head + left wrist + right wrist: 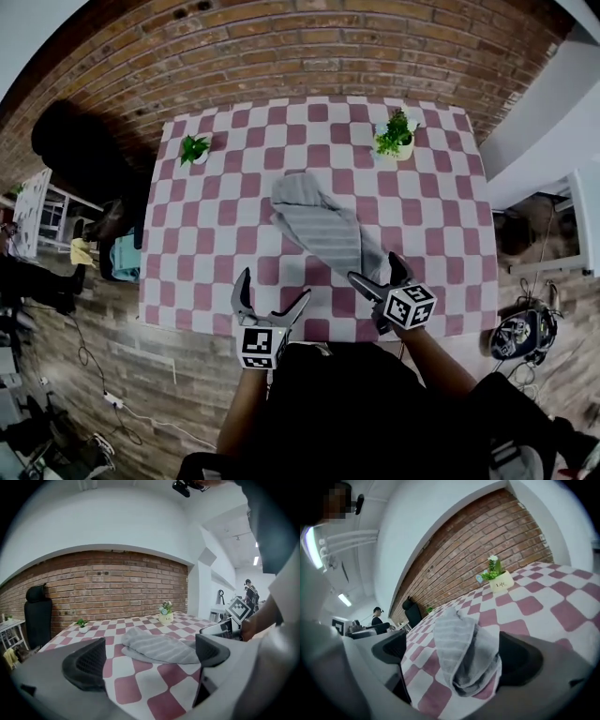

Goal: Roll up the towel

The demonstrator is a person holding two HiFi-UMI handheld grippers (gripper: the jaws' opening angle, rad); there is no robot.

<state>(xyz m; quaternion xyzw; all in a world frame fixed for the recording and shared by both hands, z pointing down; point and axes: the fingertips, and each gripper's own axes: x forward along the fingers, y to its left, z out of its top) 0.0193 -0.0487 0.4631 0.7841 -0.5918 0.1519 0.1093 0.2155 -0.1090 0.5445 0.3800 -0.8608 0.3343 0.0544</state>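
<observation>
Both claws spread: right gripper straddles towel end, left gripper empty. Risk: one-sided pinch likely skews roll.

The grey ribbed towel lies loosely bunched, diagonally, on the middle of the checked cloth.

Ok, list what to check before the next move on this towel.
1. The towel flat: not ok, bunched on the table.
2. The right gripper at its near end: ok, jaws apart around that end.
3. The left gripper free: ok, jaws apart, empty, off the towel.
4. The small plant and larger plant clear: ok, both at the far edge.
</observation>
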